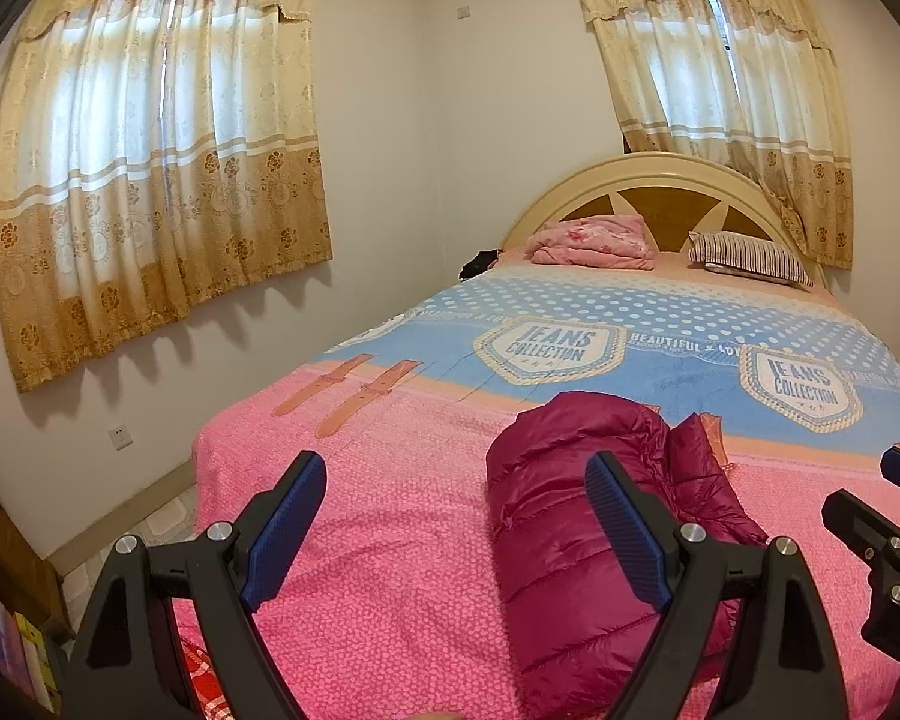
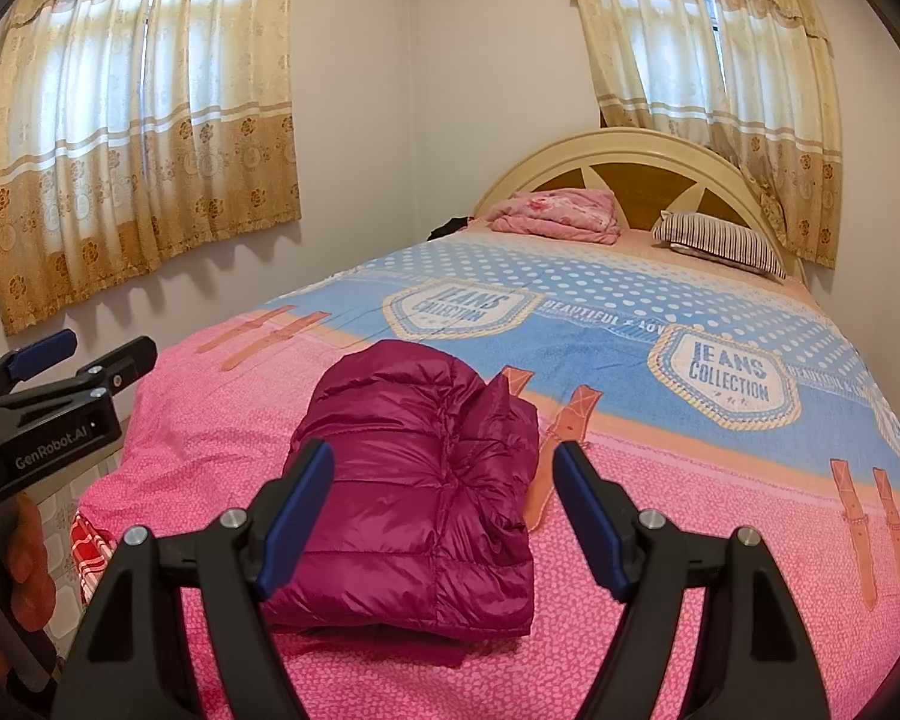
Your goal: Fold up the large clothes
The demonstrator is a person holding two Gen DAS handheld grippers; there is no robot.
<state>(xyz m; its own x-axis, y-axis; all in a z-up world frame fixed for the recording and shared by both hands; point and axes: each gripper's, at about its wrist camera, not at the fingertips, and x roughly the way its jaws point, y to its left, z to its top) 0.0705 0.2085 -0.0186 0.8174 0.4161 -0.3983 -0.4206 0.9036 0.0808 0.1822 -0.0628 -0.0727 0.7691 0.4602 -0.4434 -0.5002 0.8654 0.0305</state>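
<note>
Folded magenta quilted down jacket (image 2: 414,468) on the pink-and-blue printed bedspread (image 2: 690,540) — your left gripper (image 1: 456,531) and right gripper (image 2: 444,516) both released, jaws spread, jacket at twelve o'clock of the right.

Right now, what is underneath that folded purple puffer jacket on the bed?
The folded purple puffer jacket lies on the pink part of the bedspread. A darker edge peeks out under its near side; whatever else it covers is hidden.

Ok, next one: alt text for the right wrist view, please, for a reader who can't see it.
A folded magenta puffer jacket lies on the pink end of a bed, just beyond the open right gripper, which touches nothing. The left gripper shows at the left edge, also open and empty. Further back are a striped pillow, a headboard and curtained windows.
</note>
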